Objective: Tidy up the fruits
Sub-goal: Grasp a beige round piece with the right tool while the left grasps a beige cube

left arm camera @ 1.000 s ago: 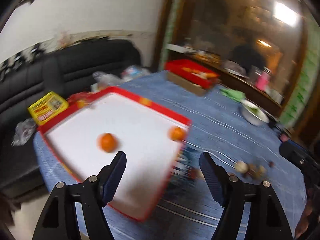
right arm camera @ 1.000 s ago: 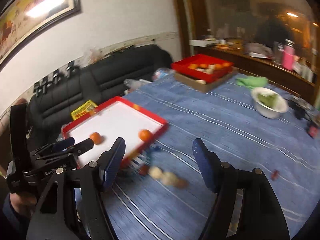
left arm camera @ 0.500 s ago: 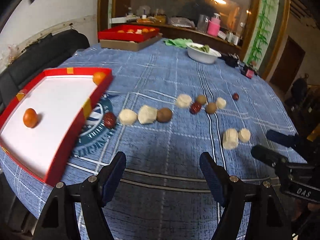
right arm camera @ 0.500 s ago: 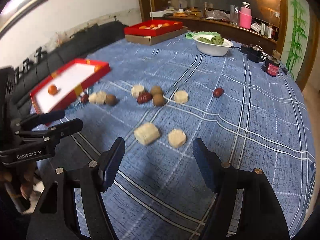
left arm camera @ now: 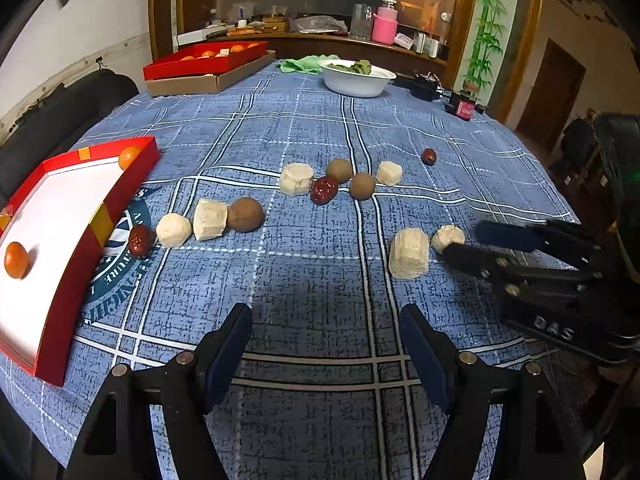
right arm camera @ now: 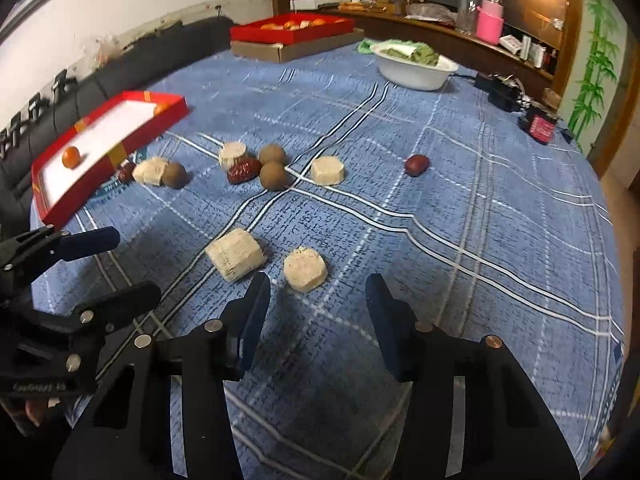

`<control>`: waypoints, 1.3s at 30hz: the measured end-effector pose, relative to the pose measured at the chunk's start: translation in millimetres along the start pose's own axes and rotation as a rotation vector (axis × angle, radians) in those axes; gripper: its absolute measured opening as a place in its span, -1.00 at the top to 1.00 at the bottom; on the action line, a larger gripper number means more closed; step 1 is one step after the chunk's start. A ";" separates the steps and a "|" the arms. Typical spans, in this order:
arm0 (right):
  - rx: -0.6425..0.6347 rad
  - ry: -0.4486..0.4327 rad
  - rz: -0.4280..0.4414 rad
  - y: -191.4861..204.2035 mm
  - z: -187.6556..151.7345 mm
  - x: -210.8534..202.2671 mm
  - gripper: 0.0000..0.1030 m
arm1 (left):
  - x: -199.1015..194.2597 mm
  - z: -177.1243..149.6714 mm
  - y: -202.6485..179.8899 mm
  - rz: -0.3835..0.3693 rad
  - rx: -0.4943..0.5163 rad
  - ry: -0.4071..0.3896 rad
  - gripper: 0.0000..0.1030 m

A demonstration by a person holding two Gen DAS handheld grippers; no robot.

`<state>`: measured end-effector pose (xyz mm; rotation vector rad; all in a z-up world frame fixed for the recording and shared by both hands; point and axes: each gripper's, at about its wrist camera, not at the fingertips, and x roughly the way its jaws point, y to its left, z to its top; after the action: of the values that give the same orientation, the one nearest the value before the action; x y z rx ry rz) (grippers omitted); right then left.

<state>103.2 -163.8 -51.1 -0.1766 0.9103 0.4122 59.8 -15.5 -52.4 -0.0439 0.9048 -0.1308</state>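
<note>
Both grippers have dropped low over the blue checked tablecloth (right arm camera: 460, 184); the right gripper (right arm camera: 318, 312) is closing its empty jaws, probably toward the small pale round fruit chunk (right arm camera: 305, 269) at 12 o'clock, while the left gripper (left arm camera: 326, 344) stays spread, empty.

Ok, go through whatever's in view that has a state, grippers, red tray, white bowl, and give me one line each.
left gripper: open, nothing between its fingers.
right gripper: jaws closing, nothing between them, just short of the pale round piece.
near red tray: uncovered, two oranges inside, otherwise bare.
far red tray: uncovered, filled with fruit, sitting on a cardboard box.
white bowl: upright, greens inside.
</note>
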 end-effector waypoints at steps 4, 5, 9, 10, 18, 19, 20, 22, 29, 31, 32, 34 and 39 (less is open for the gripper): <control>-0.044 0.011 -0.004 8.9 8.2 10.4 0.48 | 4.8 6.1 -2.3 -0.002 0.001 0.005 -0.44; -0.052 0.026 -0.009 10.9 8.4 14.9 0.53 | 6.4 8.2 -4.4 -0.007 0.004 0.004 -0.44; -0.058 0.025 -0.018 11.7 7.4 15.6 0.54 | 13.9 14.4 -16.7 -0.018 0.029 0.011 -0.44; -0.045 0.023 -0.021 8.6 6.7 13.6 0.54 | 16.3 16.3 -20.7 -0.023 0.038 0.014 -0.44; 0.109 -0.038 0.000 -29.0 -1.3 -3.1 0.54 | 36.7 30.2 -45.5 -0.037 0.060 0.034 -0.42; 0.121 -0.046 0.000 -31.5 -1.1 -3.8 0.54 | 41.0 31.4 -45.7 -0.033 0.053 0.043 -0.39; 0.131 -0.053 0.003 -34.1 -1.0 -4.2 0.54 | 44.2 33.0 -46.3 -0.022 0.051 0.043 -0.29; 0.141 -0.056 0.018 -36.5 -1.7 -3.3 0.54 | 44.8 36.0 -48.7 0.005 0.069 0.037 0.27; 0.133 -0.059 0.028 -33.9 -2.0 -2.8 0.54 | 37.3 35.1 -32.4 0.025 0.029 0.030 0.50; 0.121 -0.061 0.027 -30.6 -1.7 -4.2 0.54 | 27.6 33.5 -22.8 0.023 0.005 0.012 0.50; 0.111 -0.063 0.027 -27.3 -1.5 -5.6 0.54 | 23.2 32.2 -18.1 0.022 -0.008 0.004 0.50; 0.099 -0.064 0.030 -22.4 -1.0 -7.5 0.54 | 13.5 30.6 -6.9 0.018 -0.037 -0.014 0.50; 0.059 -0.069 0.048 1.2 1.2 -11.2 0.54 | -12.5 21.8 25.6 0.046 -0.114 -0.064 0.50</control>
<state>97.6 -165.3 -41.4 -0.0864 0.8593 0.4333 71.8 11.2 -31.6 -0.1329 0.8477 -0.0348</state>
